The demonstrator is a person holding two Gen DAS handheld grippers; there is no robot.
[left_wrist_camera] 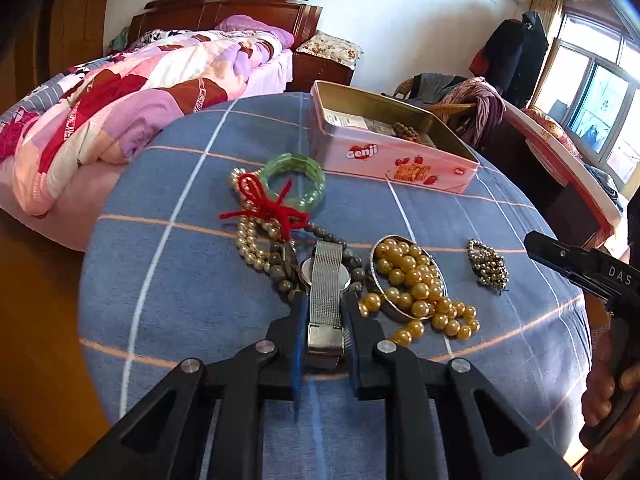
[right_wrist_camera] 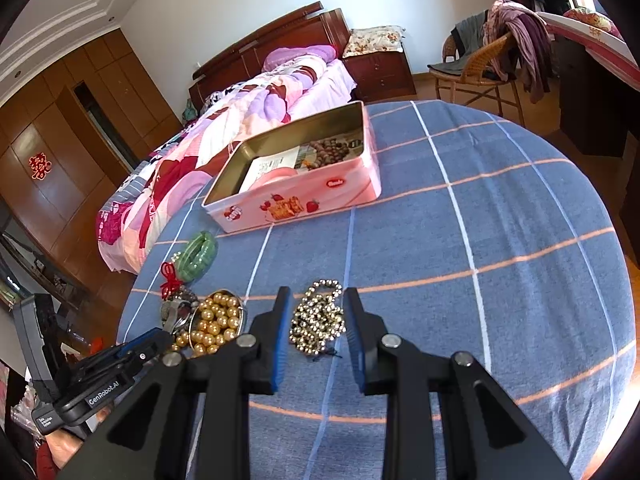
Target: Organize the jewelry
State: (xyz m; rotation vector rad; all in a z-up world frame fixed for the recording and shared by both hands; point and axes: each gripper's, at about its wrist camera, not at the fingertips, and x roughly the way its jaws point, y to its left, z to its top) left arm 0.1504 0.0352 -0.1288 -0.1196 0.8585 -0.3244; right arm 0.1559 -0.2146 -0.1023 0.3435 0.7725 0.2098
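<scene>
My left gripper [left_wrist_camera: 325, 300] straddles the mesh strap of a silver watch [left_wrist_camera: 326, 280]; its fingers stand close on either side, contact unclear. Around the watch lie a grey bead strand [left_wrist_camera: 280, 268], a pearl strand [left_wrist_camera: 250, 240] with a red cord [left_wrist_camera: 266, 206], a green bangle [left_wrist_camera: 294, 178] and gold beads in a silver bangle [left_wrist_camera: 412, 280]. My right gripper [right_wrist_camera: 318, 294] is open, with the small metallic bead bracelet [right_wrist_camera: 318, 320] between its fingers. An open pink tin [right_wrist_camera: 296, 168] stands beyond, holding a card and brown beads.
The jewelry lies on a round table with a blue checked cloth [right_wrist_camera: 480, 240]. A bed [left_wrist_camera: 132, 92] stands behind left, a wicker chair with clothes [right_wrist_camera: 488, 60] behind right. The right gripper's body [left_wrist_camera: 580, 266] shows at the left view's right edge.
</scene>
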